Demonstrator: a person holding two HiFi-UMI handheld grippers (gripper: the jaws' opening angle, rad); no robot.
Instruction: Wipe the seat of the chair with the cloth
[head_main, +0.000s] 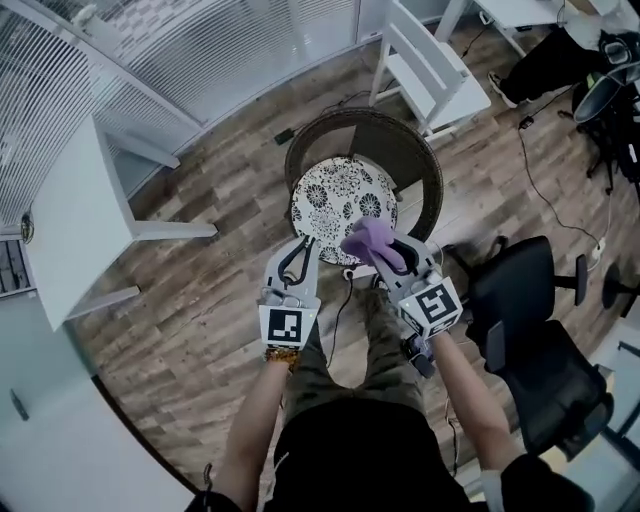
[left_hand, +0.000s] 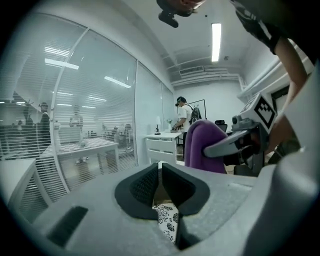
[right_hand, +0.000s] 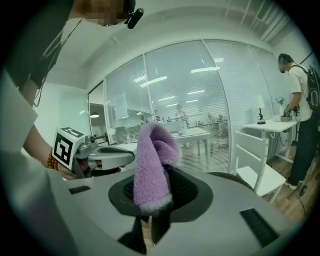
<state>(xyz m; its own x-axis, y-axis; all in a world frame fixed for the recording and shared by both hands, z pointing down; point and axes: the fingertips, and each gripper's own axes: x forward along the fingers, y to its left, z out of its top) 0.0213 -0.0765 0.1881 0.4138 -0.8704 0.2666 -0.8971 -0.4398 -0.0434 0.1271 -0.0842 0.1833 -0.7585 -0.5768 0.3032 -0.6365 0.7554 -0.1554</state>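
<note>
Right gripper (head_main: 390, 250) grips the cloth (head_main: 368, 238), left gripper (head_main: 303, 246) clenched empty; best lower cloth flat onto the seat (head_main: 330, 190) beyond the jaws.

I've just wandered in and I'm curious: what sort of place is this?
Most likely an office: glass partition walls with blinds, a white desk, and a black swivel chair standing on a wood floor.

The wood floor (head_main: 220, 200) carries a round wicker chair (head_main: 405, 150) with a floral seat cushion (head_main: 335, 195). Beyond it stands a white chair (head_main: 430, 75), to its left a white desk (head_main: 75, 220), and to its right a black office chair (head_main: 530, 330).
</note>
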